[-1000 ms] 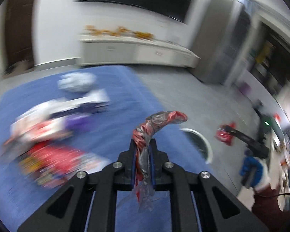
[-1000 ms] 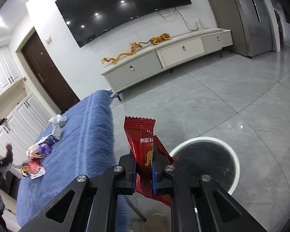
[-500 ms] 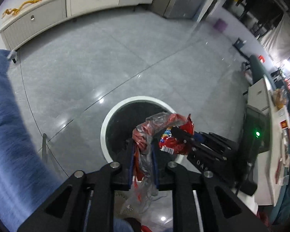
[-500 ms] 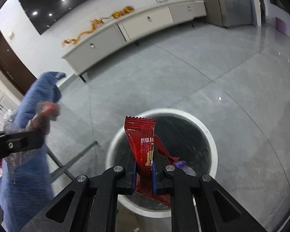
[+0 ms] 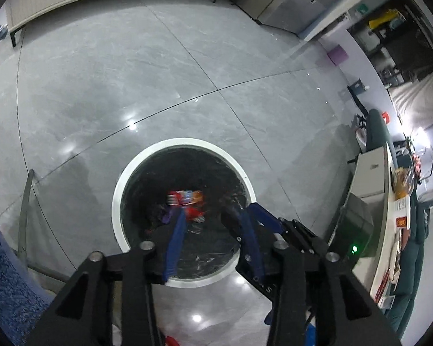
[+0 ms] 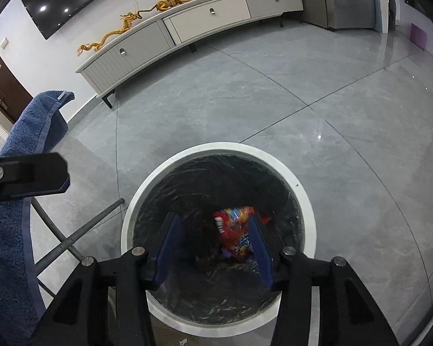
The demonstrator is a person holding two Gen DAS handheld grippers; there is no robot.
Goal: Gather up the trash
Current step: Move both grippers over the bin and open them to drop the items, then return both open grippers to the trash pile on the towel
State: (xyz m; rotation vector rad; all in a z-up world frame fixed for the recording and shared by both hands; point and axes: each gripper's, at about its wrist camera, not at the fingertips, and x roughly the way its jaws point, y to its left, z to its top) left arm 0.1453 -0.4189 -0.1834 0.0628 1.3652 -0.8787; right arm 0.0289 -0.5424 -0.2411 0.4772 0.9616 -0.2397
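Observation:
A round bin (image 5: 121, 190) with a white rim and black liner stands on the grey floor right below both grippers. Crumpled red and orange wrappers (image 5: 184, 197) lie at its bottom, seen also in the right wrist view as wrappers (image 6: 233, 227) inside the bin (image 6: 216, 145). My left gripper (image 5: 213, 219) hangs over the bin's mouth, its jaws opening with nothing between them. My right gripper (image 6: 213, 222) is above the same bin, jaws also opening and empty. Part of the right gripper (image 5: 274, 225) shows behind my left one.
A table under a blue cloth (image 6: 20, 144) stands close on the left, with its metal leg (image 6: 80, 230) beside the bin. A long white cabinet (image 6: 187, 28) with a golden dragon figure (image 6: 130, 23) lines the far wall. A cluttered counter (image 5: 389, 201) lies right.
Both grippers have come down over the bin and spread their jaws. The crumpled wrapper from the left and the red packet from the right have dropped inside.

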